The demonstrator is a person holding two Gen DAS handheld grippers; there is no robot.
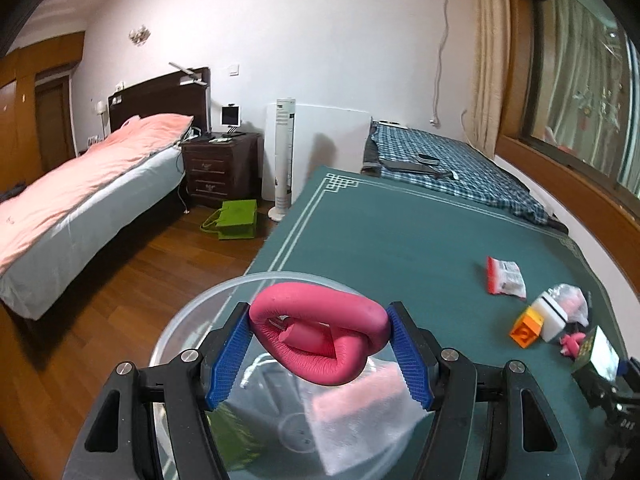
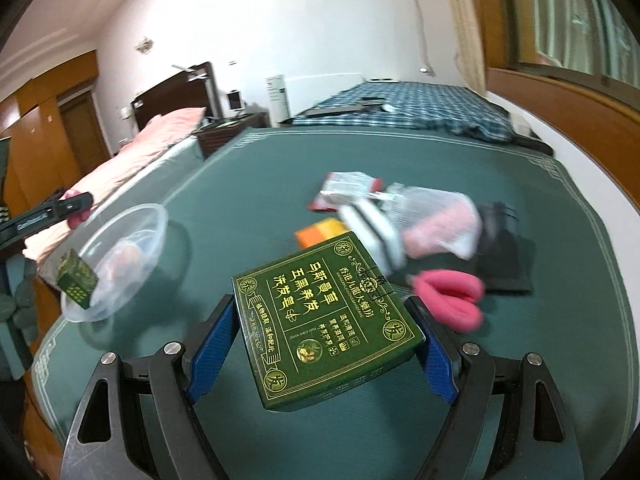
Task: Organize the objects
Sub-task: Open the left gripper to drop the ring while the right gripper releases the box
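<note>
1. Left gripper (image 1: 320, 354): blue ribbed pads clamped on either side of a pink rubbery ring-shaped grip (image 1: 320, 336), held above the clear round plastic bowl (image 1: 192, 320).
2. Bowl contents, seen through the left wrist view: a pink sponge in clear wrap (image 1: 360, 408); other contents too blurred to identify.
3. Right gripper (image 2: 324, 344): jaws set on the two side edges of a flat dark green cardboard box with gold Chinese lettering (image 2: 324, 320), box tilted and raised off the green table cover (image 2: 248, 184).
4. Just beyond the box: pink-handled scissors (image 2: 448, 296) lying on the cover, beside a black fabric piece (image 2: 504, 256).
5. Further out, clustered together: white block with dark band (image 2: 376, 232), orange-and-yellow block (image 2: 320, 232), clear bag with pink contents (image 2: 436, 220), red-and-white packet (image 2: 344, 188).
6. Bowl sits near the cover's left edge in the right wrist view, well apart from the cluster.
7. Background: bed with pink quilt (image 1: 80, 184), plaid-covered bed (image 1: 452, 168).
</note>
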